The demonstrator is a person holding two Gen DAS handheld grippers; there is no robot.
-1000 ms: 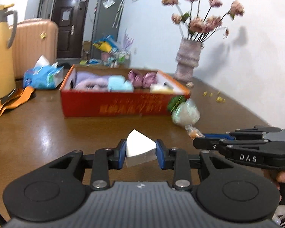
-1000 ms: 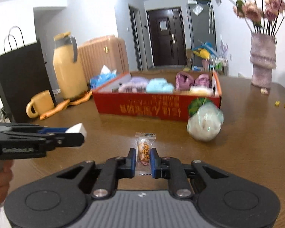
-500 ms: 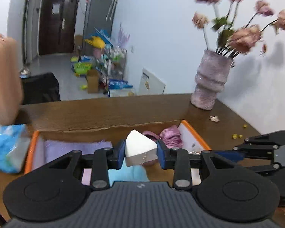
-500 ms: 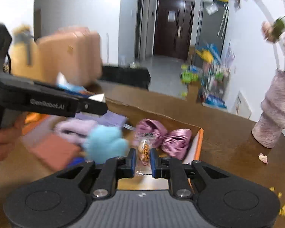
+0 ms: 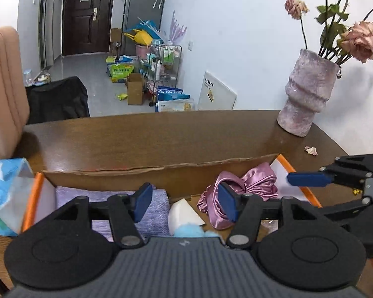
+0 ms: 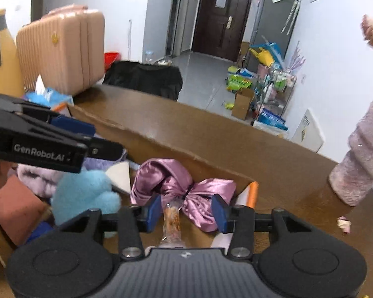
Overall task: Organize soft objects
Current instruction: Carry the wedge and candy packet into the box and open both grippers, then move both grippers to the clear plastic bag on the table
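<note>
Both grippers hang over an orange-rimmed cardboard box [image 5: 161, 167] of soft things. My left gripper [image 5: 184, 204] is open; the white wedge sponge [image 5: 182, 214] lies loose in the box below it, beside a purple cloth [image 5: 156, 211] and a pink satin bow [image 5: 246, 182]. My right gripper [image 6: 186, 209] is open; a clear snack packet [image 6: 172, 221] lies between its spread jaws, touching neither, in front of the pink bow [image 6: 184, 181]. A blue plush [image 6: 84, 195] and the sponge [image 6: 119, 176] lie to its left.
A pink-grey vase [image 5: 307, 94] with dried flowers stands on the brown table [image 5: 149, 139] at the right. A blue tissue pack [image 5: 5, 193] sits left of the box. A pink suitcase [image 6: 62, 47] and yellow jug [image 6: 2, 57] stand at far left.
Both grippers have opened over the box. The sponge has dropped from the left gripper into the box, and the snack packet has come free of the right gripper.
</note>
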